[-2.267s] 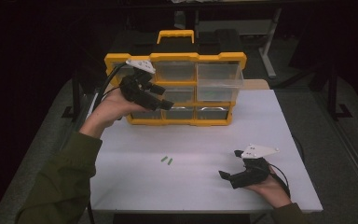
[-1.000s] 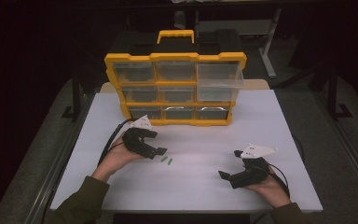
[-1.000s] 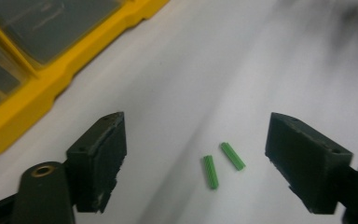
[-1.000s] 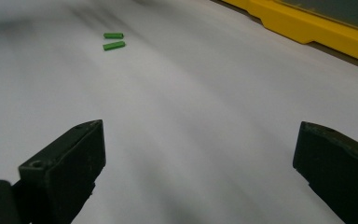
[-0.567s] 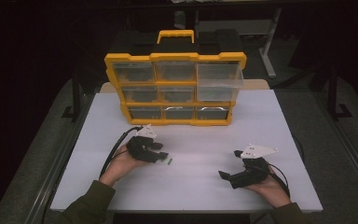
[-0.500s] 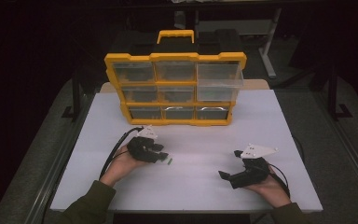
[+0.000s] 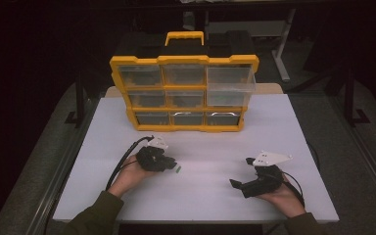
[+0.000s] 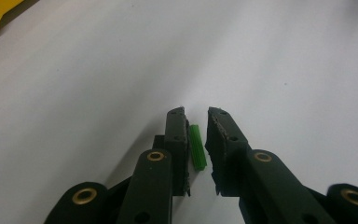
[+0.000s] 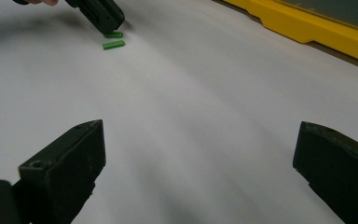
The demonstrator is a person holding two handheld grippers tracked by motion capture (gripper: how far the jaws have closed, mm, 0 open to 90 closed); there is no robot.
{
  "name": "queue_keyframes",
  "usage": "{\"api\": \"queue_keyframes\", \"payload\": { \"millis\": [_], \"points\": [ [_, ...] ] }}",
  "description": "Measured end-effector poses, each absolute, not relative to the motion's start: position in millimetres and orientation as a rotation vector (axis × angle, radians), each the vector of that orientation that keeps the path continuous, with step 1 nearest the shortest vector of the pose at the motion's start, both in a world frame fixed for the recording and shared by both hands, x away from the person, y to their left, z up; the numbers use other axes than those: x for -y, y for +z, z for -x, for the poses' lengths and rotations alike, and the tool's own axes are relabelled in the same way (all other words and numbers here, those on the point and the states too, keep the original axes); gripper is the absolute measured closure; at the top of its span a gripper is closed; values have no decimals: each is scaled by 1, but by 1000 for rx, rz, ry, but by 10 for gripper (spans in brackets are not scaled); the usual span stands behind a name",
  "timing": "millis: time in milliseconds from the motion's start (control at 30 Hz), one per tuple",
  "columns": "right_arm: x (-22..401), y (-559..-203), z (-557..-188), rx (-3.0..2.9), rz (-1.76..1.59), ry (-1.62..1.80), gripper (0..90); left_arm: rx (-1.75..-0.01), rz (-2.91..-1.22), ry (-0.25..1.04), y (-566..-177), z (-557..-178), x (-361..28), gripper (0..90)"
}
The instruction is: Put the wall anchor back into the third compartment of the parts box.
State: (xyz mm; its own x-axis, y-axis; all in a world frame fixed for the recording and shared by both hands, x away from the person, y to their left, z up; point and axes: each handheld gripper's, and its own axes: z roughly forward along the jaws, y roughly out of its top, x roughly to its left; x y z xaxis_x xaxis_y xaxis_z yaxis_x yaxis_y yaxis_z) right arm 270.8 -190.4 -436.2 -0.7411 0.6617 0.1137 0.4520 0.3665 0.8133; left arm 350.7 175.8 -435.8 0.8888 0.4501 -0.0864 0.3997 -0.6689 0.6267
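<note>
Two small green plastic pieces lie on the white table (image 7: pixel 210 147). One green piece (image 8: pixel 197 147) sits between the jaws of my left gripper (image 8: pixel 196 116), against the left pad, with a thin gap to the right pad. Those jaws have just been closing and stand narrow, low on the table. The right gripper view shows the left gripper (image 9: pixel 113 25) over that piece (image 9: pixel 113 34), with the second green piece (image 9: pixel 113 45) loose beside it. In the high view my left gripper (image 7: pixel 170 166) rests at the table's front left, a green piece (image 7: pixel 178 170) at its tip. My right gripper (image 7: pixel 242 172) rests front right, open and empty (image 9: pixel 200 154).
A yellow organizer (image 7: pixel 183 93) with clear drawers and a carry handle stands at the back of the table; its yellow base (image 9: pixel 307 25) lies ahead of the right gripper. Cables trail from both grippers. The table's edges drop to a dark floor.
My left hand came down from the organizer's front to the table at the green pieces, and its jaws narrowed around one of them. The right hand stayed put.
</note>
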Motion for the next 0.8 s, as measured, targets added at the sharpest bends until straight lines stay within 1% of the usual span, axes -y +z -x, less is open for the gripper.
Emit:
{"api": "queue_keyframes", "payload": {
  "millis": [300,600,800],
  "points": [
    [190,-436,-271,-2392,-986,1316,16,-603,-2402,121,-439,-350,-173,839],
    [190,-436,-271,-2394,-986,1315,16,-592,-2414,110,-439,-352,-174,849],
    [190,-436,-271,-2395,-985,1315,16,-611,-2400,78,-438,-354,-176,854]
  ]
}}
